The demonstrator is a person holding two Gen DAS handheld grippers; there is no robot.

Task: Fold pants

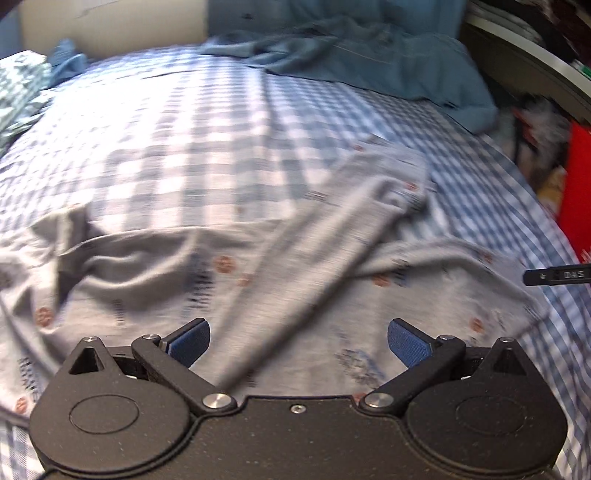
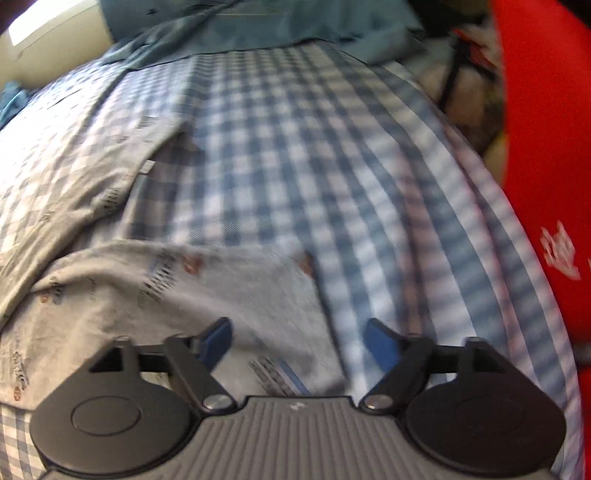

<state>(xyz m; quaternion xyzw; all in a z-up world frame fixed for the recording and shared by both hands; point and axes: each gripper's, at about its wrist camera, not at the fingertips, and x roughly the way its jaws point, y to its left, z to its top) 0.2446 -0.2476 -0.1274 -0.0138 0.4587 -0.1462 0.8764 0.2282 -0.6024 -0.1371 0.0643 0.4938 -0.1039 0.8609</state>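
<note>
Light grey printed pants (image 1: 288,266) lie crumpled on the blue-and-white checked bed sheet (image 1: 166,122), with one leg folded diagonally over the rest. My left gripper (image 1: 299,343) is open just above the pants, holding nothing. In the right wrist view the pants (image 2: 155,295) lie at the lower left, one corner under my right gripper (image 2: 299,343), which is open and empty over the pants' edge and the sheet (image 2: 332,184). A black part of the right gripper (image 1: 557,275) shows at the right edge of the left wrist view.
A teal garment (image 1: 369,55) lies at the far end of the bed, also in the right wrist view (image 2: 258,22). A patterned cloth (image 1: 18,85) sits far left. A red object (image 2: 546,147) stands beside the bed on the right.
</note>
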